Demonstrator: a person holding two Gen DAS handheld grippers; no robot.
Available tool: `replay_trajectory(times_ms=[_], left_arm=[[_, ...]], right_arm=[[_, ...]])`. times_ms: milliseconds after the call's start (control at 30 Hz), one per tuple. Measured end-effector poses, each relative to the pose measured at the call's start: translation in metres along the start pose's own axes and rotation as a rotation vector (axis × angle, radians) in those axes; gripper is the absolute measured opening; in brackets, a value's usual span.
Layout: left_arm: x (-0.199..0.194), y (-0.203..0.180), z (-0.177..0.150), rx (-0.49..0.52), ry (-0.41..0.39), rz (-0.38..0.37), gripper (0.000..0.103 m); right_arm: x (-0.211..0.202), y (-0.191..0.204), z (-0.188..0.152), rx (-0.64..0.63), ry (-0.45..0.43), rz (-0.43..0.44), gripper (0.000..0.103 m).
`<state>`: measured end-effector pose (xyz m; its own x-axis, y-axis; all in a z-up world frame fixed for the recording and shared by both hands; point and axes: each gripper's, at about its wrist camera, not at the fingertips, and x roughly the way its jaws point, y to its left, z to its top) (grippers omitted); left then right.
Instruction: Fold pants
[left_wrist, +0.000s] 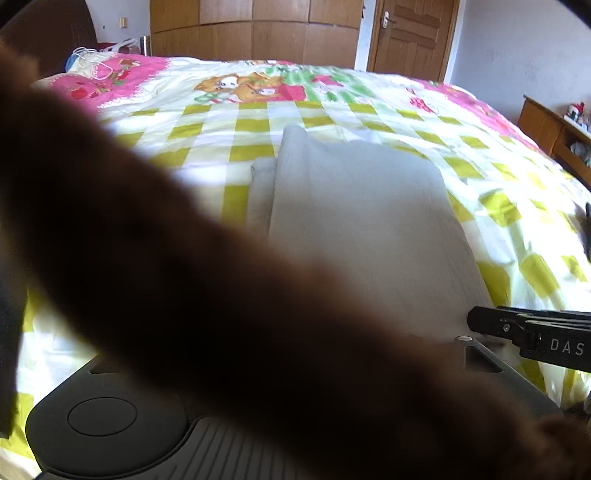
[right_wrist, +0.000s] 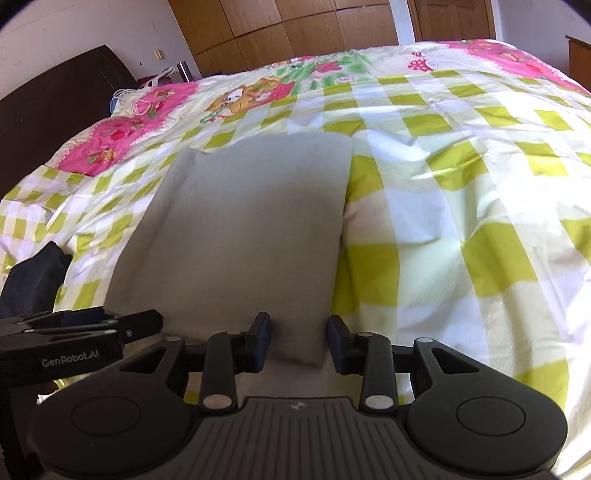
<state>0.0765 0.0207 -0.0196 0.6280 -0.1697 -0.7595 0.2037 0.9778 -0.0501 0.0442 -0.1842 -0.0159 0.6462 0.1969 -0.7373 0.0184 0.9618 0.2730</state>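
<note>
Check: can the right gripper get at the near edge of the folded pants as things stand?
Probably yes. The right gripper is open with the near edge of the grey pants lying between its fingers, nothing in between.

Folded grey pants (right_wrist: 236, 236) occupied middle of bed (right_wrist: 461, 206). Open bedspread lay clear right of pants, wide room there. Left of pants, dark cloth (right_wrist: 33, 280) sat at bed edge, and left gripper (right_wrist: 147, 325) reached in close by pants' near left corner. Right gripper (right_wrist: 298, 341) stood with fingers apart astride near edge. Left wrist view mostly blocked by blurred brown shape (left_wrist: 207, 295) close to lens. Headboard (right_wrist: 55, 107) and bag (right_wrist: 159, 79) bounded far left.
</note>
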Motion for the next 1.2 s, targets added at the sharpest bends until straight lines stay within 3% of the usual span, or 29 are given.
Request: replay_trajectory(times_ms=[67,367,600,1200], left_arm=[[0.001,-0.004,-0.008,0.014,0.029,0.007,0.074],[-0.018,-0.020,-0.027,-0.003,0.001,-0.037,0.078],[-0.019,-0.029,-0.032,0.038,-0.017,0.001,0.087],[-0.014,-0.033,-0.035,0.043,-0.014,0.054,0.094]], right_arm=[[-0.008,0.001,-0.005,0.002,-0.010,-0.013,0.048],[-0.022,0.014,-0.027,-0.047,-0.012,-0.018,0.048],[-0.018,0.014,-0.021,-0.025,-0.026,-0.048,0.048],[-0.012,0.012,-0.027,-0.037,-0.078,-0.038,0.053]])
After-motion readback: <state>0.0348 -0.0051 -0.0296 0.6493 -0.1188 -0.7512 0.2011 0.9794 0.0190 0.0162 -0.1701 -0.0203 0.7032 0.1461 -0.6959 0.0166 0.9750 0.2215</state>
